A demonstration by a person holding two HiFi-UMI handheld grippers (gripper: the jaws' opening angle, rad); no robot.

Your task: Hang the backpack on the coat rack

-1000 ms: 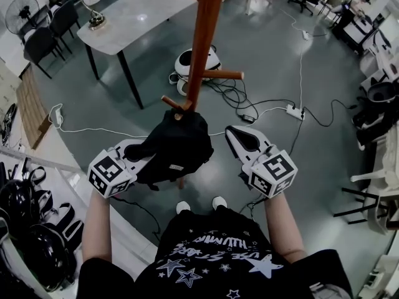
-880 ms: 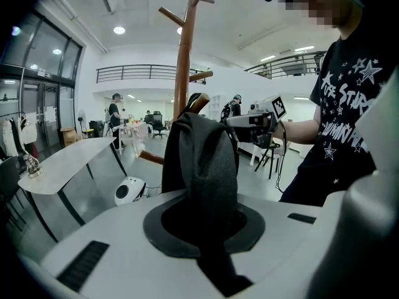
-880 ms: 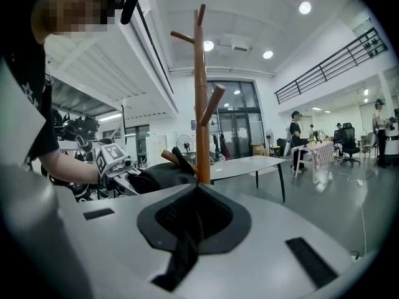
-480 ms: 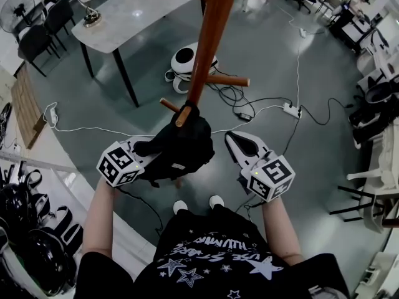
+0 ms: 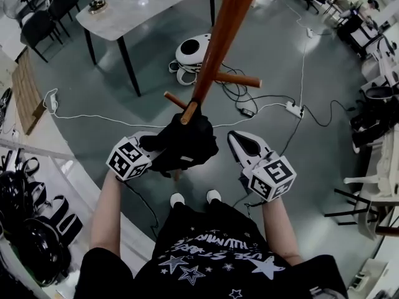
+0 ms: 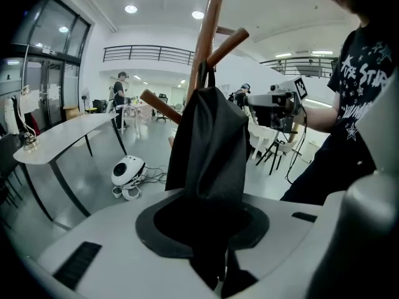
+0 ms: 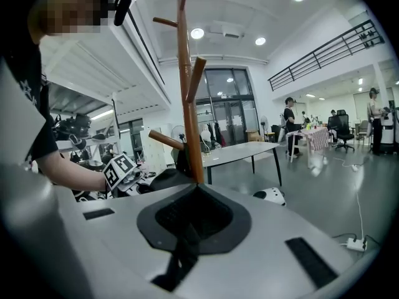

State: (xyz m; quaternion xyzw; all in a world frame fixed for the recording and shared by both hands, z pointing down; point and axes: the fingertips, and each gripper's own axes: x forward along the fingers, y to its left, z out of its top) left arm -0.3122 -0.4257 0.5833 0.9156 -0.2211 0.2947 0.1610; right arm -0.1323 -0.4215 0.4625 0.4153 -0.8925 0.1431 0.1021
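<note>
The black backpack hangs by its top loop from a low peg of the brown wooden coat rack. In the left gripper view the backpack droops from the rack straight into my left gripper. Its jaws are opening, with a fold of black fabric still lying loose between them. In the head view the left gripper sits at the bag's left side. My right gripper is shut and empty, just right of the bag, pointing at the rack pole.
A white table stands beyond the rack, with a round white machine on the floor by the rack's base. Cables and a power strip cross the floor. Shelves with helmets are at the left, chairs at the right.
My left gripper has come down and in towards the rack with the backpack, and the bag now hangs from the peg. The right gripper has barely moved.
</note>
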